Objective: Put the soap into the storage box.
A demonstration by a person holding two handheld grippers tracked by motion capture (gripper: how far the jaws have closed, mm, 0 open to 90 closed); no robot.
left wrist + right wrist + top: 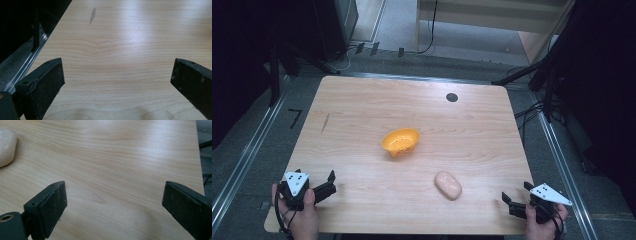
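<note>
While both grippers, left gripper [328,184] and right gripper [514,196], rest wide open and empty at the pale wooden tabletop's [362,110] 6 o'clock edge, seemingly awaiting a start, an orange perforated plastic bowl [400,141] sits centrally, a pinkish oval soap-like lump [448,185] toward 5 o'clock.

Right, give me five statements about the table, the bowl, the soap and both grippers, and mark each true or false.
1. The orange bowl sits near the middle of the table. True.
2. The soap bar lies inside the bowl. False: it lies on the bare table, apart from the bowl.
3. The left gripper is open and holds nothing. True.
4. The right gripper is shut on the soap. False: it is open, near the table's right corner.
5. The soap lies nearer the right gripper. True.
</note>
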